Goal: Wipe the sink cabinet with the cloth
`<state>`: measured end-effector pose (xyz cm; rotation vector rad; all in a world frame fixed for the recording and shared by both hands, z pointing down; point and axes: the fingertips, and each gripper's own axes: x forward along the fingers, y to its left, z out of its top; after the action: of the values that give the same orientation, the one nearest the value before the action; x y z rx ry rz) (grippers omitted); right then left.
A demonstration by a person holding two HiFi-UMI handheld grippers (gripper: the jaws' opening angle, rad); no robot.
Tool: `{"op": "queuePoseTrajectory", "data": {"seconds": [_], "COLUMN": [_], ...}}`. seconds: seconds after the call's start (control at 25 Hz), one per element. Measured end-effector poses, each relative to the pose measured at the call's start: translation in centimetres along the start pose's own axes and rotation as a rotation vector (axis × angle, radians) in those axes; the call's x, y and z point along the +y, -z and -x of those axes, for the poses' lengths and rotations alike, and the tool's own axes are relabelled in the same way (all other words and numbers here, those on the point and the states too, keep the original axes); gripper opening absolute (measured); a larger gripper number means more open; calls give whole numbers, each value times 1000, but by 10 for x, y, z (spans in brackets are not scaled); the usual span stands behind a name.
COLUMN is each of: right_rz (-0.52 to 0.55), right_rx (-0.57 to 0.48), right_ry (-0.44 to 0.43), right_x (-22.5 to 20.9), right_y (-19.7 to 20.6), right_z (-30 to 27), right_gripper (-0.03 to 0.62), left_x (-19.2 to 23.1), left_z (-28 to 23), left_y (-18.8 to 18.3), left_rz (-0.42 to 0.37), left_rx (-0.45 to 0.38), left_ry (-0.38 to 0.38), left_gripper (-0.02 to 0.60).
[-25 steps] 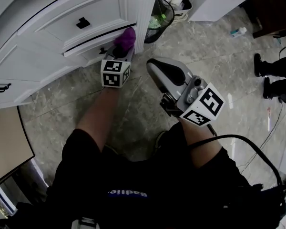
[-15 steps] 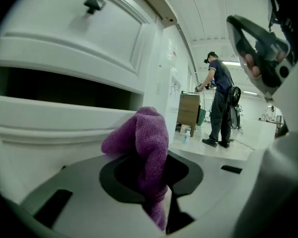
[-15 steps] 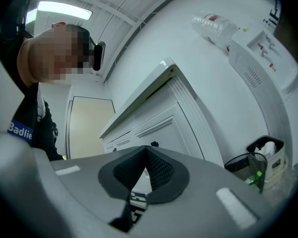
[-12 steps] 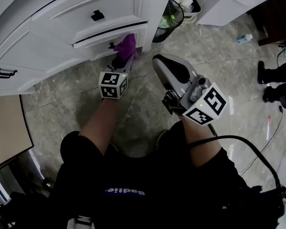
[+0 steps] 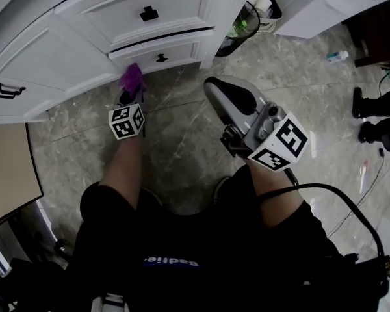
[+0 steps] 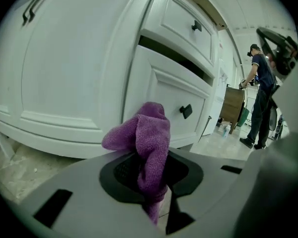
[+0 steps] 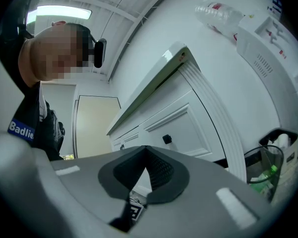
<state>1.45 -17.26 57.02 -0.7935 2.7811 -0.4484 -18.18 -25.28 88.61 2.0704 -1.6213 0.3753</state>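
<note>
The white sink cabinet point(image 5: 84, 51) fills the top left of the head view, with two drawers and a door. Its lower drawer point(image 6: 169, 93) stands slightly ajar. My left gripper point(image 5: 129, 96) is shut on the purple cloth point(image 5: 131, 78), which it holds low at the cabinet's foot, under the door's right edge. In the left gripper view the cloth point(image 6: 149, 138) bunches up out of the left gripper point(image 6: 153, 175), just before the cabinet's bottom rail; whether they touch is unclear. My right gripper point(image 5: 216, 91) hangs over the floor to the right, shut and empty. In the right gripper view, the right gripper point(image 7: 146, 157) points at the cabinet point(image 7: 179, 123).
A wire bin point(image 5: 246, 19) with bottles stands at the cabinet's right corner. A small bottle point(image 5: 337, 56) lies on the stone floor. Someone's shoes point(image 5: 376, 112) are at the right edge. A cable point(image 5: 351, 203) trails by my right arm. Another person point(image 6: 262, 98) stands beyond.
My left gripper has carried the cloth leftwards along the cabinet's foot, from the right corner by the bin to under the door. The right gripper has barely moved.
</note>
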Motion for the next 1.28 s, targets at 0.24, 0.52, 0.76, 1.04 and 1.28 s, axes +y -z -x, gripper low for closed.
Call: {"op": "queuePoseTrajectory", "data": {"seconds": [0.24,0.52,0.76,1.04,1.28], "right_rz": [1,-14,-17,-30,-31], "right_rx": [20,27,32,27,15], "right_ry": [44,62,99,146,166], "right_x": [-11,-17,-27,-31,-32], "right_y": [7,8,9,5,0], "right_z": [16,31,51,75,82], "right_gripper": [-6,-6,-6,-6,-6], "left_x": [-1,-43,-96,-167,-195], "left_z": [-31,-54,-83,-114,-125], "left_y": [-2,-6,-7,-7,-1], "left_rz": [-28,-31,-20,-117,-180], "left_rx": [14,19,16,57,90], "left_ry": [11,76,137,257,298], "left_gripper": [87,87,87,87,87]}}
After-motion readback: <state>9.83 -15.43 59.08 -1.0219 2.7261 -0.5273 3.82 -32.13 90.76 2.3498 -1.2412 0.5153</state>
